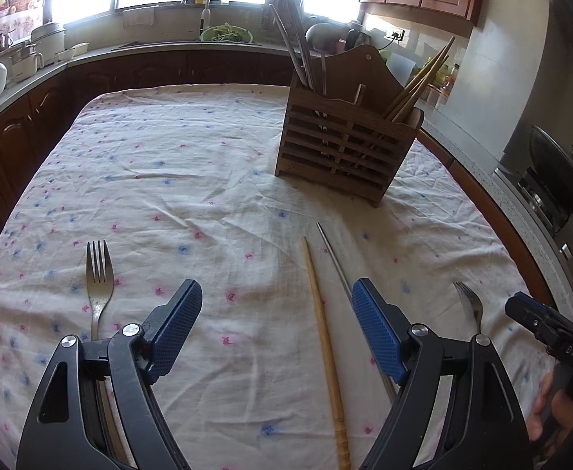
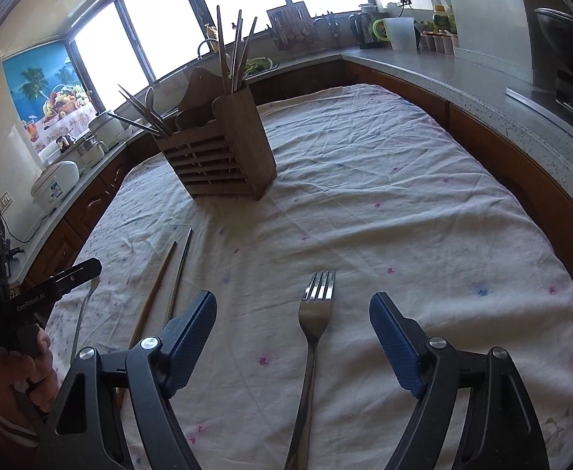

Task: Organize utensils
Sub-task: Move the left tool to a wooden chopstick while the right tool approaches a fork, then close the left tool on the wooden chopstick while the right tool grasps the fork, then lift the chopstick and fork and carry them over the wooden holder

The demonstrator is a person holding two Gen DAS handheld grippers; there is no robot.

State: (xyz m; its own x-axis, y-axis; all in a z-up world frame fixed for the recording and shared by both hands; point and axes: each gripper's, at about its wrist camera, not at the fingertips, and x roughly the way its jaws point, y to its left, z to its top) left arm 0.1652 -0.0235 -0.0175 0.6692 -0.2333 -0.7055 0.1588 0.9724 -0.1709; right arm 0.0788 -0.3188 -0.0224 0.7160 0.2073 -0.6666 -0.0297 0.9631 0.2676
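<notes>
Steel fork point(image 2: 313, 313) lies on the cloth-covered tabletop point(image 2: 404, 196), centred between the wide-open, empty fingers of the right gripper point(image 2: 292, 305), handle toward them, tines pointing at the wooden holder point(image 2: 223, 149). The left gripper point(image 1: 276, 305), equally spread and empty, straddles a wooden chopstick point(image 1: 323, 337) beside a metal one point(image 1: 333, 254). Only its view shows the second fork point(image 1: 99, 286) whole.
</notes>
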